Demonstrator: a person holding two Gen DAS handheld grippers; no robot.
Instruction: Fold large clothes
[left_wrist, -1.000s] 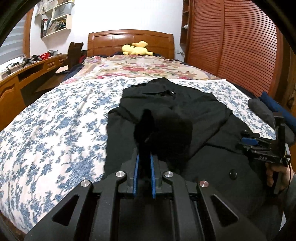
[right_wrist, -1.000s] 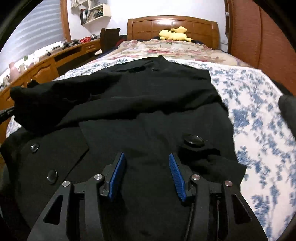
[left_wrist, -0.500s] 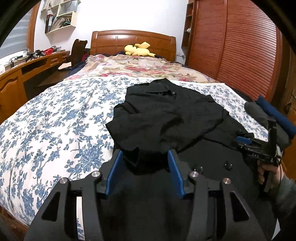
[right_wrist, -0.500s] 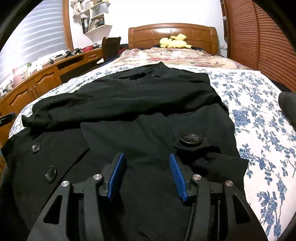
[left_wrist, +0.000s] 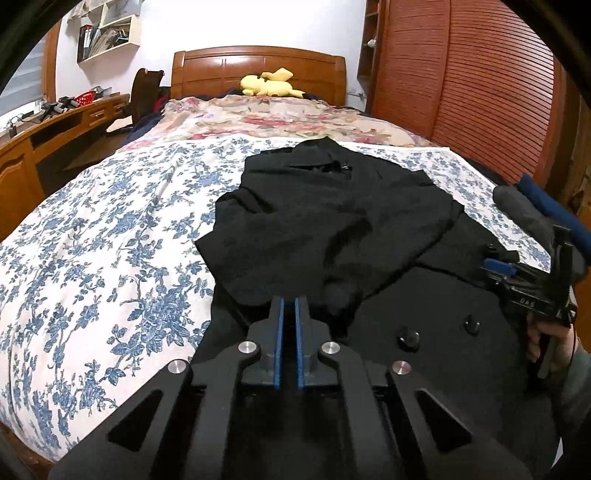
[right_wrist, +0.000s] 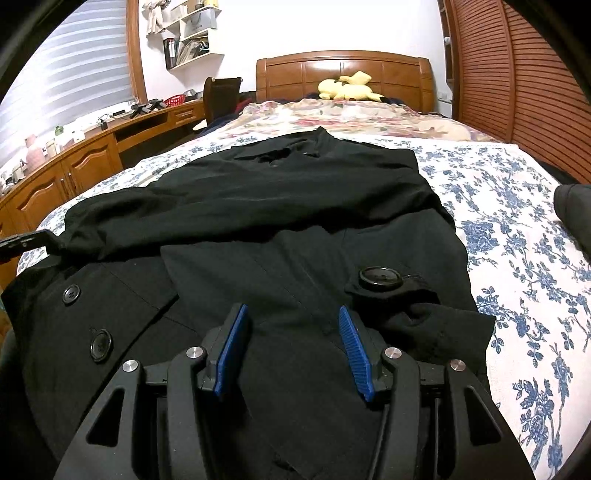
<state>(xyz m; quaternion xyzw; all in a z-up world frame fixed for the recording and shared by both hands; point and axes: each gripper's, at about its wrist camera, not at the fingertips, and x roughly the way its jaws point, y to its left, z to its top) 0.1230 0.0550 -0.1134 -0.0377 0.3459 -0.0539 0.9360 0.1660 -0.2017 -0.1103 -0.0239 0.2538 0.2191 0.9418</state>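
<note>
A large black coat with big buttons lies on the blue-flowered bed, collar toward the headboard. One sleeve lies folded across its chest. My left gripper is shut, its blue pads nearly together over the coat's left edge near the folded sleeve; no cloth shows between the pads. My right gripper is open above the coat's lower front, holding nothing. It also shows in the left wrist view at the coat's right side. A cuff with a button lies just right of it.
A wooden headboard with a yellow plush toy is at the far end. A wooden desk and a chair run along the left. Slatted wooden wardrobe doors stand on the right. Dark rolled items lie at the bed's right edge.
My left gripper let go of the sleeve, which dropped across the coat. It opened half a second ago and has now shut again. My right gripper stayed open and hardly moved.
</note>
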